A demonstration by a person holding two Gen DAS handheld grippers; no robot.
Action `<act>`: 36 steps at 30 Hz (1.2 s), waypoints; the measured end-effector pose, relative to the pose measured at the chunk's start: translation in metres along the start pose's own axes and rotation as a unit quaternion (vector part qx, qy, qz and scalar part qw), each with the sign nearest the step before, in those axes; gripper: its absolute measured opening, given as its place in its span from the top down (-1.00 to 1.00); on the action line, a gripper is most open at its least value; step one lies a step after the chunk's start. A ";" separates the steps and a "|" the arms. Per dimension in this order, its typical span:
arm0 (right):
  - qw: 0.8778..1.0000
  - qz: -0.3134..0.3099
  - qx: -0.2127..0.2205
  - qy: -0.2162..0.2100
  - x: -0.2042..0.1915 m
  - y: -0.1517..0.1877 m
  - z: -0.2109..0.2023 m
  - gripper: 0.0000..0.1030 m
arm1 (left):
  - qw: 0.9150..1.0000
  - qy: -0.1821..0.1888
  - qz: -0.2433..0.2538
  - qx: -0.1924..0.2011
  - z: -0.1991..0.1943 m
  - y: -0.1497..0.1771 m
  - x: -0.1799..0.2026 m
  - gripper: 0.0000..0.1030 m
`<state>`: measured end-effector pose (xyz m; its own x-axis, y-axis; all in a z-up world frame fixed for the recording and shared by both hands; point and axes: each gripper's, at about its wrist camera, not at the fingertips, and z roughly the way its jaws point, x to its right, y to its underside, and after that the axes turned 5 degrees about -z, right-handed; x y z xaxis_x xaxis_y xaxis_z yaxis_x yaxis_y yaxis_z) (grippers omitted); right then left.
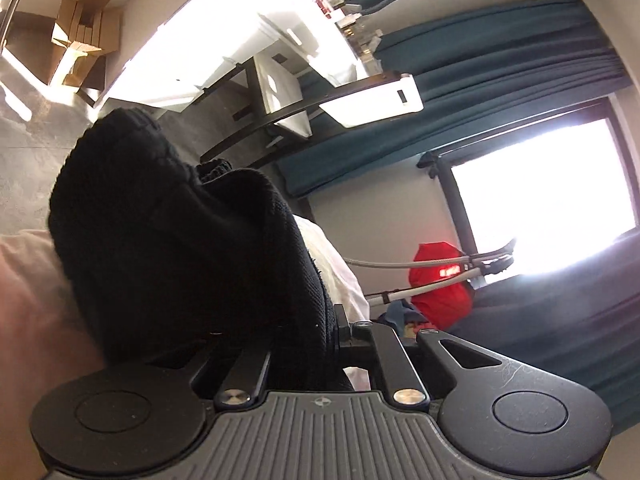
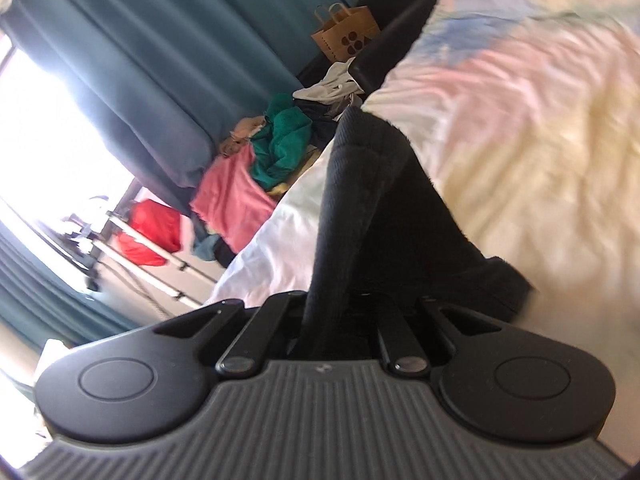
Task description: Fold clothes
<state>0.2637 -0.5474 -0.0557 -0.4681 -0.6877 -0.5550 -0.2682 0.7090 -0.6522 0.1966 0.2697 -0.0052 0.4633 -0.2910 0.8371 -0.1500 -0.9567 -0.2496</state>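
While clamped both ends: blk knit (image 1: 176, 248).

A home bedroom: a bed (image 2: 520, 128) with pastel bedding, teal curtains (image 2: 152, 52) at a window (image 1: 552, 196), piled laundry (image 2: 280, 148).

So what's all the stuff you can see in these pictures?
black knit garment: one, black, held up over the bed by both tools
bedcover: one, pastel pink, yellow and blue, right side of the right view
clothes pile: one heap, pink, green, white, far end of the bed
paper bag: one, brown, beyond the pile
curtains: several, teal, beside the bright window
red bag: one, red, below the window
cardboard boxes: a few, brown, on the floor
left tool: one, black, shut on the garment
right tool: one, black, shut on the garment
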 end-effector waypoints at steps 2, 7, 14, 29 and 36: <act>0.999 -0.025 -0.007 0.023 -0.013 0.002 0.041 0.90 | 1.000 -0.025 0.016 0.005 0.049 -0.008 0.015 0.81; 0.994 -0.080 -0.031 0.065 -0.026 0.016 0.127 0.89 | 0.994 -0.089 0.057 0.003 0.159 -0.007 0.021 0.78; 0.997 -0.059 -0.055 0.006 -0.004 0.030 0.148 0.47 | 0.993 -0.075 0.087 -0.012 0.199 -0.003 0.006 0.50; 0.978 0.180 0.004 -0.104 0.101 0.083 -0.010 -0.49 | 0.998 -0.003 0.045 -0.035 0.034 0.013 -0.063 -0.58; 0.969 0.176 -0.104 -0.139 0.079 0.095 0.017 -0.49 | 0.997 -0.007 -0.027 -0.071 0.030 0.016 -0.129 -0.56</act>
<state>0.2156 -0.5366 -0.1700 -0.3244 -0.3930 -0.8604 -0.3101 0.9035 -0.2958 0.1608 0.2917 -0.1316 0.4859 -0.2393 0.8406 -0.2463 -0.9603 -0.1310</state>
